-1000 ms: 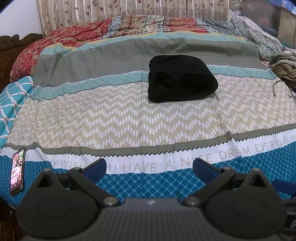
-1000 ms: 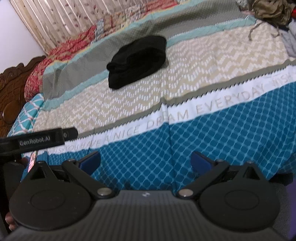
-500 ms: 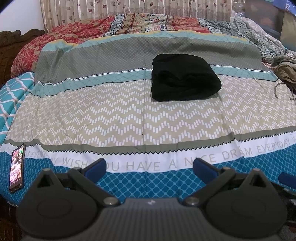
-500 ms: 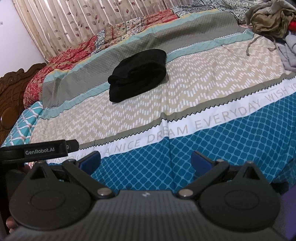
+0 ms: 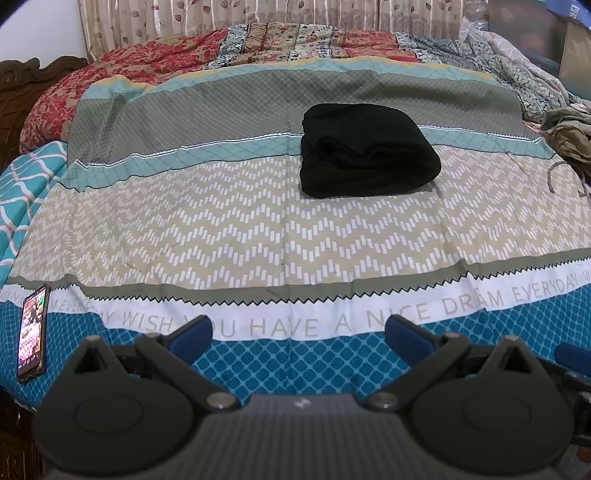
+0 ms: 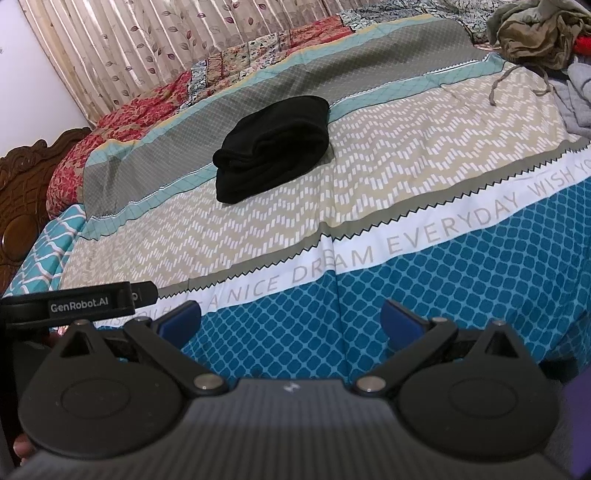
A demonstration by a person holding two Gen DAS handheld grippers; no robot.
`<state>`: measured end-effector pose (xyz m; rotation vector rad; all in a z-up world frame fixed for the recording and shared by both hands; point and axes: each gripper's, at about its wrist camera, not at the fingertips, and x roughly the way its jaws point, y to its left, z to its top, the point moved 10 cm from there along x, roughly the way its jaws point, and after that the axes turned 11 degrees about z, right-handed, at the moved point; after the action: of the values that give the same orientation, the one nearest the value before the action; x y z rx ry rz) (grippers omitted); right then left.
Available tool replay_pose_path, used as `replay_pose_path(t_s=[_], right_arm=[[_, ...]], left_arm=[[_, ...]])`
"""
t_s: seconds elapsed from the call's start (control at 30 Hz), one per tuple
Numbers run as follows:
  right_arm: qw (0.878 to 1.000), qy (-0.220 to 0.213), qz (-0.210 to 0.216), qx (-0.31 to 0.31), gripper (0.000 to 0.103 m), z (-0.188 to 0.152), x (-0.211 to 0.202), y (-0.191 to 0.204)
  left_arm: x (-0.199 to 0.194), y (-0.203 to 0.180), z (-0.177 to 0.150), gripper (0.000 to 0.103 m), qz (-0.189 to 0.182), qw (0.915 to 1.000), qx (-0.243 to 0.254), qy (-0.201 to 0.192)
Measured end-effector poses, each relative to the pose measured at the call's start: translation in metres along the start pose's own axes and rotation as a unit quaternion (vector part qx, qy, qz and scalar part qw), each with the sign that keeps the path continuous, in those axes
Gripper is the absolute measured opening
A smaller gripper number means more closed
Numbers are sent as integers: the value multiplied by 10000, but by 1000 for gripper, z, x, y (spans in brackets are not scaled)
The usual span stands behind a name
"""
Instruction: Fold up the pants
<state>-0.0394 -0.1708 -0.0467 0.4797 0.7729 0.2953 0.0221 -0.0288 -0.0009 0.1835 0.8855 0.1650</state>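
Pants: my black pants (image 5: 365,155) are folded into a thick bundle. They lie on the bedspread (image 5: 258,236), half on its tan zigzag band and half on the thin teal stripe behind it.
Pants from my right side: the same bundle (image 6: 273,147) sits far from the white word band, with nothing touching it.
My left claw: my left claw (image 5: 298,332) is spread wide and holds nothing. It hangs over the blue part, well apart from the pants.
My right claw: my right claw (image 6: 291,318) is spread wide too, with nothing in it, also over the blue part.
Phone: a phone (image 5: 33,332) lies at the left edge of the bedspread, screen lit.
Clothes pile: an olive-brown heap of clothes (image 6: 532,29) sits to the right of the pants.
Curtain: a leaf-print curtain (image 6: 147,48) hangs behind the bed.
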Motion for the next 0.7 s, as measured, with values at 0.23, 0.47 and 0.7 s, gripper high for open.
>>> replay_pose_path(t_s=[0.23, 0.47, 0.7], right_arm=[[10000, 25, 26, 61, 103, -2, 0, -1], [10000, 44, 28, 76, 103, -3, 0, -2], [9999, 67, 31, 94, 103, -4, 1, -2]], left_arm=[[0, -2, -1, 103, -6, 10000, 32, 13], [1, -3, -3, 103, -18, 10000, 32, 28], [3, -2, -4, 103, -30, 10000, 26, 56]])
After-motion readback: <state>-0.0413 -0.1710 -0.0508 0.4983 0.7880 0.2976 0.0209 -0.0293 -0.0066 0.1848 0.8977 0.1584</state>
